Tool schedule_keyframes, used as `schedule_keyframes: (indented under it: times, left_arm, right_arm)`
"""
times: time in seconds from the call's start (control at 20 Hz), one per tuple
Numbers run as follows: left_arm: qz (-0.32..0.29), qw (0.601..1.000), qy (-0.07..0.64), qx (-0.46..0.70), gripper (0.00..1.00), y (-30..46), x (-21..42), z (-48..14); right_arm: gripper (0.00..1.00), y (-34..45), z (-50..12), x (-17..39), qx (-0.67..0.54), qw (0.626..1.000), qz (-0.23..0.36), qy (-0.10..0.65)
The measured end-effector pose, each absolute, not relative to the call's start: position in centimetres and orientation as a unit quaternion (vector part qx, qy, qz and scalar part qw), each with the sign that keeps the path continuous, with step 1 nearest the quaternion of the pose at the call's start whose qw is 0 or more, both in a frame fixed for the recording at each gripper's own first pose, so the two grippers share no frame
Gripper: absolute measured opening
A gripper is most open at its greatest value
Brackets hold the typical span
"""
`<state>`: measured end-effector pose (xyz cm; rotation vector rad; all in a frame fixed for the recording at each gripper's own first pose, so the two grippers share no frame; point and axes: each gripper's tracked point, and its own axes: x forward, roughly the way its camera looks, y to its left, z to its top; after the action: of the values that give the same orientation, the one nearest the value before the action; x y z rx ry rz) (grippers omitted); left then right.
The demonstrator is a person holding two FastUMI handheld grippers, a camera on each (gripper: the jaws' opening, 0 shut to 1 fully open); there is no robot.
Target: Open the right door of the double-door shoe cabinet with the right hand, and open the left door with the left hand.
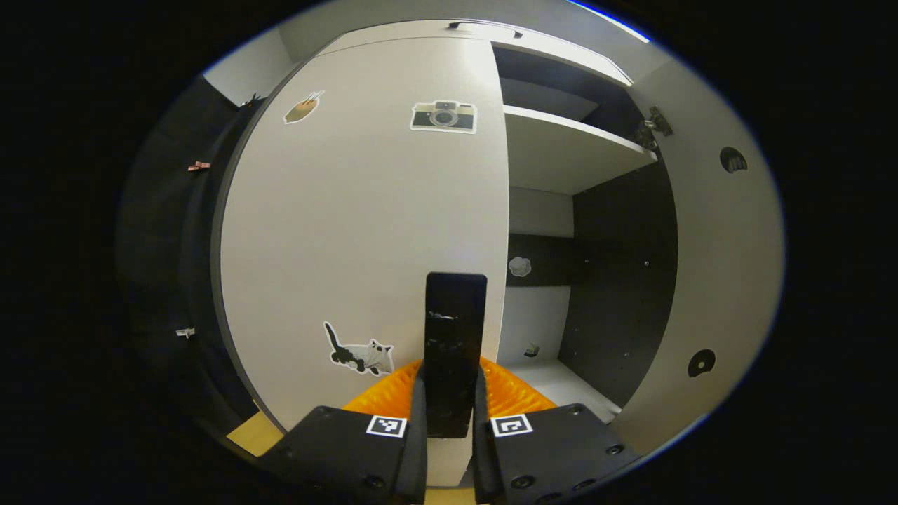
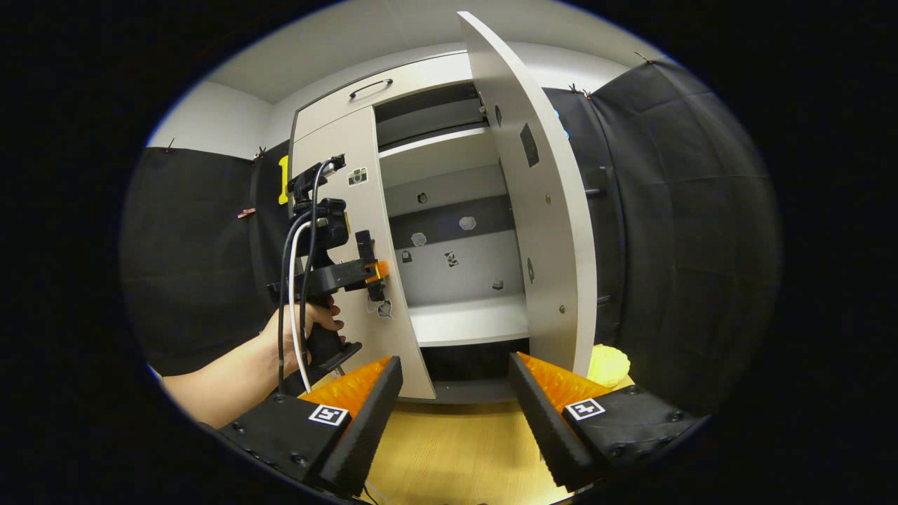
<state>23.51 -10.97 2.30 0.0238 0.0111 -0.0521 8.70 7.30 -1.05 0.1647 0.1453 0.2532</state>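
The white shoe cabinet's left door [image 1: 365, 224] carries a camera sticker and a cat sticker, and I cannot tell whether it is shut or slightly ajar. Its black vertical handle [image 1: 454, 330] stands between the fingers of my left gripper [image 1: 450, 393], which is shut on it. The right gripper view shows that left gripper [image 2: 372, 270] held by a hand [image 2: 309, 330] against the left door [image 2: 365, 266]. The right door [image 2: 547, 210] is swung wide open, edge toward me. My right gripper [image 2: 456, 393] hangs open in front of the cabinet, holding nothing. White shelves [image 2: 466, 319] show inside.
A drawer front with a dark handle [image 2: 368, 88] runs along the cabinet's top. A yellow object [image 2: 609, 365] lies by the foot of the open right door. A wooden surface [image 2: 449, 449] lies under my right gripper. Black cloth walls [image 2: 673, 231] stand on both sides.
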Motion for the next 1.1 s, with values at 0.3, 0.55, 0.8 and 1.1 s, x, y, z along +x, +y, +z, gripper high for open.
schedule_keyframes:
  times: [0.3,0.55,0.8,1.1]
  left_arm:
    - [-0.033,0.999,0.020,0.013,0.12,-10.9,23.1,2.1]
    - [-0.061,0.998,0.030,0.002,0.12,-10.4,22.3,1.9]
    - [-0.071,0.997,0.032,-0.005,0.11,-9.6,21.3,1.8]
    - [-0.085,0.996,0.034,0.000,0.12,-8.6,20.8,1.9]
  right_arm:
    - [0.96,7.9,-1.4,8.4,0.109,0.982,0.127,0.090]
    - [0.96,7.6,-1.4,8.9,0.106,0.984,0.116,0.089]
    - [0.96,7.5,-1.4,8.8,0.089,0.986,0.114,0.083]
    - [0.96,7.3,-1.3,9.0,0.068,0.990,0.099,0.069]
